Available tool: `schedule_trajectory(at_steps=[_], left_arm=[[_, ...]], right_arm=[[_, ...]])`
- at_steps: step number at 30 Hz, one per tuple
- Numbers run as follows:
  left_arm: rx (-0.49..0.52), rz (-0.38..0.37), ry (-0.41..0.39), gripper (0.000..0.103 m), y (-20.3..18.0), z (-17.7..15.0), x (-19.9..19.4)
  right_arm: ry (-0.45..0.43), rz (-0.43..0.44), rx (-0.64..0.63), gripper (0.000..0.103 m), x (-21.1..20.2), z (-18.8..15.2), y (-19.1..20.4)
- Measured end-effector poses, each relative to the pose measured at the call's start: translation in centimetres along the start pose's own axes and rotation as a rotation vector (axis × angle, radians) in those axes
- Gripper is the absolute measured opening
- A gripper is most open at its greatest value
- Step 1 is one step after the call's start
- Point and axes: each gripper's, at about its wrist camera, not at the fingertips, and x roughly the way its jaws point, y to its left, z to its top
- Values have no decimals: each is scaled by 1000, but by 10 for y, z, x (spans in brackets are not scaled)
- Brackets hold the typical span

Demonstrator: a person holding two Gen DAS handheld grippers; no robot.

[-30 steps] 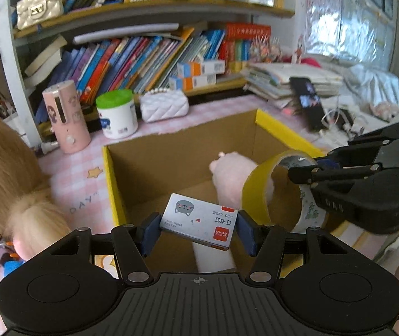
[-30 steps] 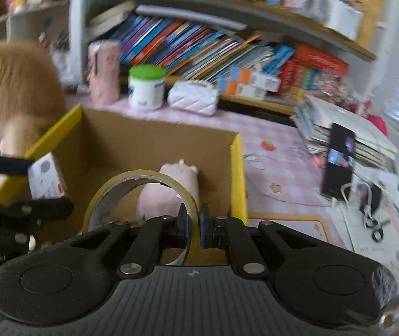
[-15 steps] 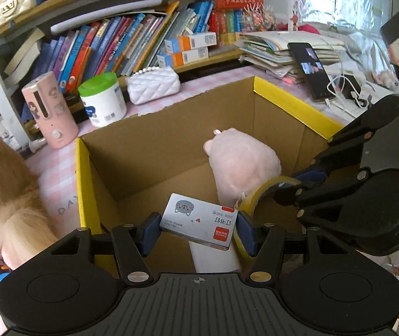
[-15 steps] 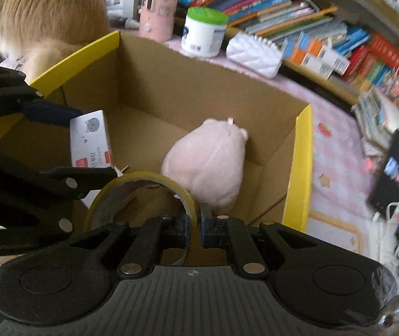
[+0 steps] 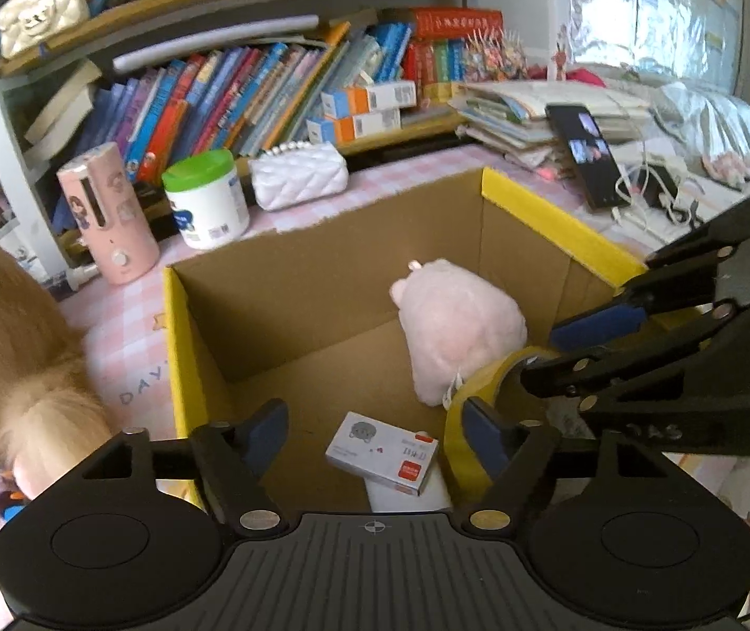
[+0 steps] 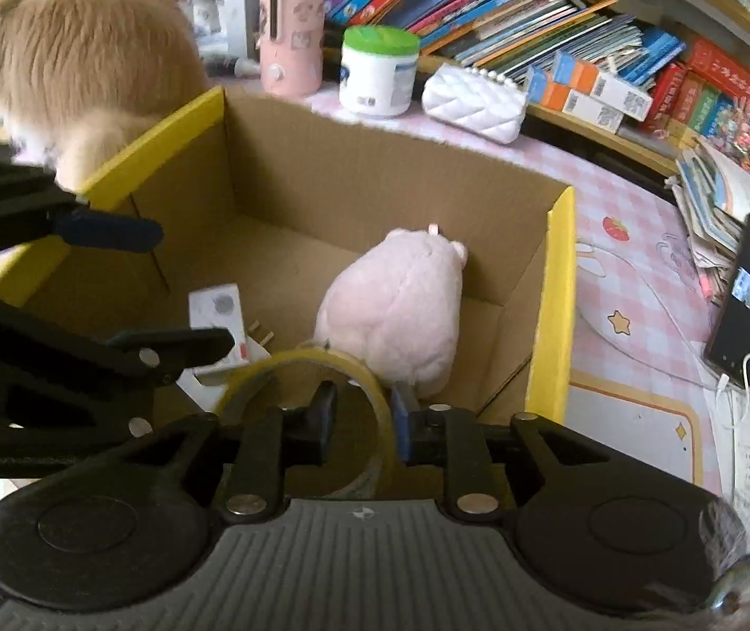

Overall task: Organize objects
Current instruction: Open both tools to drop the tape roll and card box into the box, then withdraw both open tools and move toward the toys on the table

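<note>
Two grippers hang over my cardboard box [image 5: 559, 221]. My left gripper [image 5: 375, 441] is released; the small white box [image 5: 381, 452] lies flat on the box floor, long axis running left-right, red label unreadable. My right gripper [image 6: 362, 415] has spread fingers straddling the upright tape roll's [image 6: 312, 368] wall, beside the pink plush [image 6: 396, 305].

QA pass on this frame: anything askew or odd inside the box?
Minor: the small white box lies tilted atop a white object in the cardboard box, not flat. Pink plush sits fine; tape roll sits between the right tongs.
</note>
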Motion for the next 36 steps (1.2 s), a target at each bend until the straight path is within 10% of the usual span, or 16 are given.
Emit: schedule_trajectory(at_steps=[18, 36], left_arm=[[-177, 48, -132, 89, 12, -54, -91], [-300, 138, 41, 90, 59, -160, -144]], right_arm=[[-245, -231, 336, 32, -89, -61, 33], [-82, -199, 377, 33, -87, -116, 151]])
